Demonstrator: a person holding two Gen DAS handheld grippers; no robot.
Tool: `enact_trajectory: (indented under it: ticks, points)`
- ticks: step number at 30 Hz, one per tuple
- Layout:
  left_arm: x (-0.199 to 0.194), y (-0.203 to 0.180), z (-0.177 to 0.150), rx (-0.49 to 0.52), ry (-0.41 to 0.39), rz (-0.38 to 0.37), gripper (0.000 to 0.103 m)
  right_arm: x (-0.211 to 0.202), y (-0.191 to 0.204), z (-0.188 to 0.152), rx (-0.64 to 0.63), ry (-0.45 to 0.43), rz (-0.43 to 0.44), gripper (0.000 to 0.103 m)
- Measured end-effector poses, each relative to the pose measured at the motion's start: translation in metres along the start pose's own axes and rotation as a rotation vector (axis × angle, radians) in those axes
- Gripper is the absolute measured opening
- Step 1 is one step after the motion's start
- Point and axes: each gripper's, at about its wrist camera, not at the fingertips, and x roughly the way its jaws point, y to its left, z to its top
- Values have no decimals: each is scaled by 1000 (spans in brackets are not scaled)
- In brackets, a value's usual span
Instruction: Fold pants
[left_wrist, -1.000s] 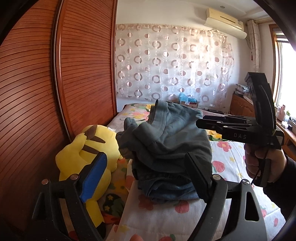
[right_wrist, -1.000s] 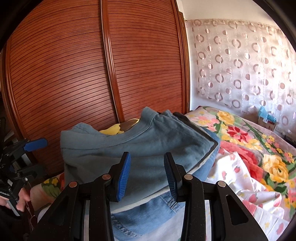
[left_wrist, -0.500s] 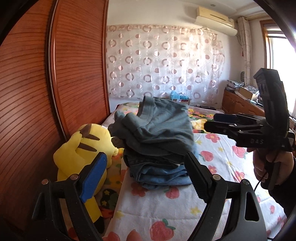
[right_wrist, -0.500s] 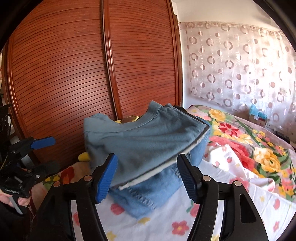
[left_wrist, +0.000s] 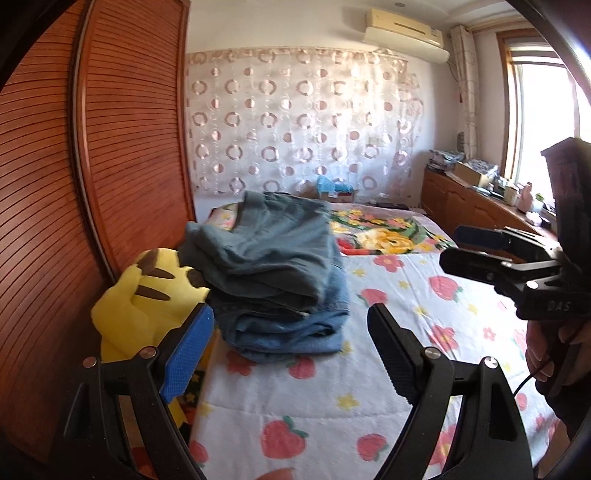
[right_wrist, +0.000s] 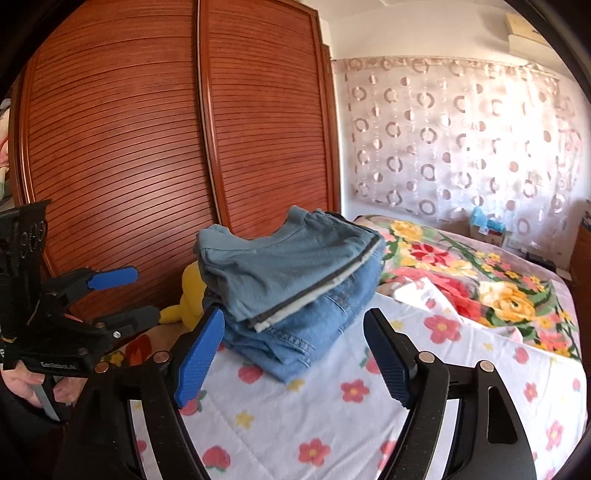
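Note:
A stack of folded clothes rests on the bed: grey-blue pants (left_wrist: 273, 251) (right_wrist: 280, 266) lie on top of folded blue jeans (left_wrist: 288, 325) (right_wrist: 314, 328). My left gripper (left_wrist: 291, 343) is open and empty, a short way in front of the stack. My right gripper (right_wrist: 295, 345) has its jaws still opening, with nothing between them, just short of the stack's near edge. Each gripper also shows in the other's view, the right gripper (left_wrist: 461, 247) at the right and the left gripper (right_wrist: 129, 295) at the left, each held by a hand.
A yellow plush toy (left_wrist: 144, 295) (right_wrist: 188, 295) leans against the stack beside the wooden slatted wardrobe (right_wrist: 147, 147). The bed has a white flowered sheet (left_wrist: 406, 314) and a bright floral blanket (right_wrist: 461, 273) behind. A low cabinet (left_wrist: 472, 206) stands under the window.
The right gripper let go of the grey-blue pants, opened wide and drew back. The left gripper also pulled back. The stack now looks smaller and farther in both views.

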Motion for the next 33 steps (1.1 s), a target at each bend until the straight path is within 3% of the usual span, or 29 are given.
enact_trajectory:
  ticks: [5, 19, 33]
  points:
    - [-4, -17, -7, 3, 9, -59, 86, -19, 6, -14, 37, -10, -59, 81]
    - [-13, -73, -23, 49, 31, -129, 86, -82, 20, -60, 145, 6, -232, 89]
    - [-12, -146, -30, 117, 73, -212, 86, -121, 38, -73, 232, -13, -420, 89]
